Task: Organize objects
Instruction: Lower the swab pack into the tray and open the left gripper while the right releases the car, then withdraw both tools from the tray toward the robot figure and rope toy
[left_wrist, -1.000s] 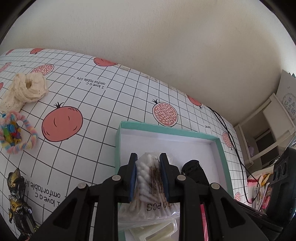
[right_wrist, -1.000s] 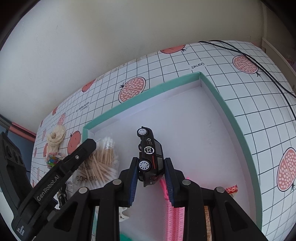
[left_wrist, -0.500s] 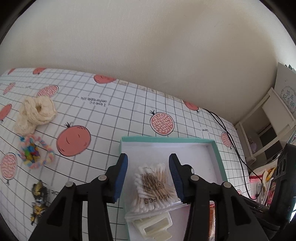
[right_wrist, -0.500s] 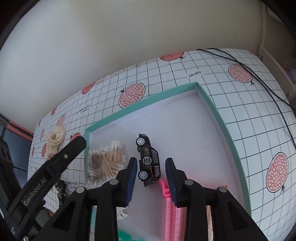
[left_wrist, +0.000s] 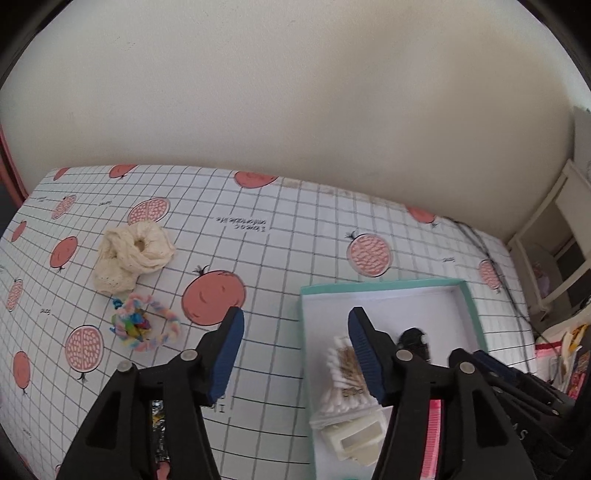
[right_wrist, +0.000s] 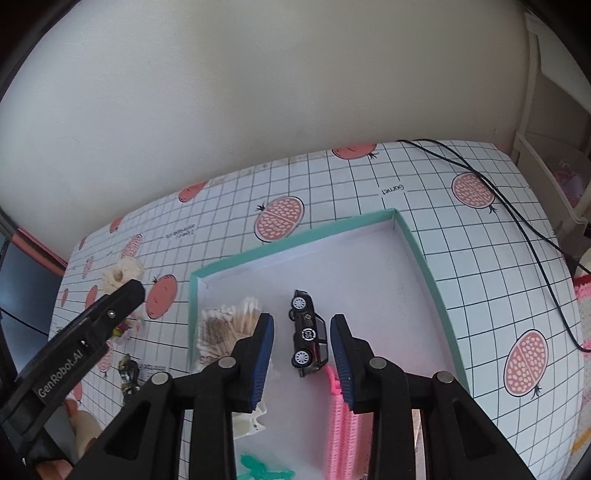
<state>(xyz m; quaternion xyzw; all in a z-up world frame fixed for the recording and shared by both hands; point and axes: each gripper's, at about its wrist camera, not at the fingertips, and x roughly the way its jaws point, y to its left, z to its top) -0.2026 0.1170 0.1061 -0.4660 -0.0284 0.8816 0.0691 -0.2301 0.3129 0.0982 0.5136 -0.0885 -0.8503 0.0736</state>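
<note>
— While the table (left_wrist: 280, 236) with its grid-and-pomegranate cloth is filling most of both views, where is the box sitting?

— The teal-rimmed box (right_wrist: 417, 254) is lying on the cloth under both grippers, its white floor showing. The left gripper (left_wrist: 295, 350) is hanging over the box's left rim, jaws opening wide, nothing between the pads — one pad is over the cloth, the other over the box.

— And the right gripper (right_wrist: 302, 354)?

— It is hovering over the box floor, jaws opening, blue pads standing apart from the black toy car (right_wrist: 308, 336), which is lying on the floor between them. The pads are not pressing on it.

— What is lying around the car?

— To its left, a bag of cotton swabs (right_wrist: 225, 328) is resting in the box's left part; in the left view that bag (left_wrist: 343, 373) is showing just beside and partly behind the right-hand pad. Below it a cream plastic piece (left_wrist: 354, 439) is lying, and a pink comb-like piece (right_wrist: 341, 424) is sitting just below the car, partly hidden by the right finger. Something green (right_wrist: 262, 470) is peeking in at the bottom edge; I cannot tell what.

— Outside the box?

— A cream knitted scrunchie (left_wrist: 129, 254), a pastel braided ring with coloured bits (left_wrist: 142, 325) near it, and a small dark-and-yellow figure (right_wrist: 127, 373) are lying on the cloth well left of the box. A black cable (right_wrist: 517, 206) is trailing across the right side.
</note>
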